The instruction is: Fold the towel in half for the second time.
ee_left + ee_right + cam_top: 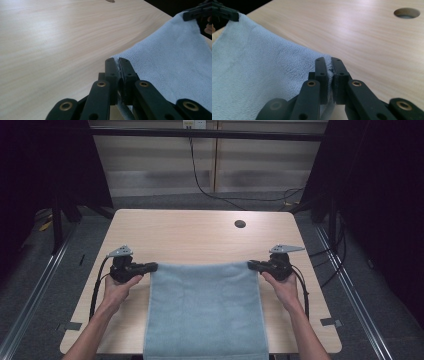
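Observation:
A light blue towel [205, 310] lies spread on the wooden table [195, 232], its near end hanging over the front edge. My left gripper [152, 267] is shut on the towel's far left corner, and my right gripper [251, 265] is shut on the far right corner. In the left gripper view the jaws [117, 61] pinch the towel [175, 65] edge between them, with the other gripper [197, 12] at the opposite corner. The right gripper view shows the same pinch [329, 60] on the towel [262, 72], the far gripper [224, 13] at top left.
A round cable hole [240, 224] sits in the table's far right part, also the hole [407, 13] in the right gripper view. Bare tabletop stretches beyond the towel. Metal rails and cables run along the floor on both sides.

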Tool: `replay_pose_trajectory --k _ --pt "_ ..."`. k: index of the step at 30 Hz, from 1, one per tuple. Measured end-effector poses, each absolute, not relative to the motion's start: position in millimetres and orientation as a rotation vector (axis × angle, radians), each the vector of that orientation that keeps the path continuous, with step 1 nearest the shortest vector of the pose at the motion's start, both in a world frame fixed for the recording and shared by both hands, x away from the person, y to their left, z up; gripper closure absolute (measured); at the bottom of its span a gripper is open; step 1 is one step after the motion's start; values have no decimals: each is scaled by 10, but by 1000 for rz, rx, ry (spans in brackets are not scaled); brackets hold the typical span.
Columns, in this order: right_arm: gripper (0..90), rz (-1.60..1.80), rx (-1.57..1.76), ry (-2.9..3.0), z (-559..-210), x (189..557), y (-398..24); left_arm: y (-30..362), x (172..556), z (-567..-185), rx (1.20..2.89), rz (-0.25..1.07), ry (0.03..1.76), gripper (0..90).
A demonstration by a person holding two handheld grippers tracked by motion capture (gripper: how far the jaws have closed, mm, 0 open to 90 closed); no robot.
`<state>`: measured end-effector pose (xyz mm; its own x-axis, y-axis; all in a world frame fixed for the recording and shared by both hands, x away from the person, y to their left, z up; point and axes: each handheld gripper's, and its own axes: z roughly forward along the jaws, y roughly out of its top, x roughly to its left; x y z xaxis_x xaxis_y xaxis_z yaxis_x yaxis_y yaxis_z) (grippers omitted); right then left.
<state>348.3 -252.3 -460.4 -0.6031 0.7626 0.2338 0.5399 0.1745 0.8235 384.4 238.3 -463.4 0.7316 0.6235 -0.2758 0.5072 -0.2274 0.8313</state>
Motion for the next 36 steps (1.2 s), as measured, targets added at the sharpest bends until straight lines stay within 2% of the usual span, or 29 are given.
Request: replay_pose_trajectory --k 9,23,30,36 --pt "855 1447 1226 2170 -4244 3652 -2551 2343 4044 -4290 1796 144 841 870" --pt "858 1494 1171 2044 -3640 3861 -2584 2360 4167 -3675 1701 243 759 870" --pt "859 1510 1135 2068 -3694 3708 -2587 2378 4032 -3774 1742 247 743 870" --pt "858 1527 1085 2111 -3787 3441 -2591 2409 3760 -3888 1765 242 704 870"
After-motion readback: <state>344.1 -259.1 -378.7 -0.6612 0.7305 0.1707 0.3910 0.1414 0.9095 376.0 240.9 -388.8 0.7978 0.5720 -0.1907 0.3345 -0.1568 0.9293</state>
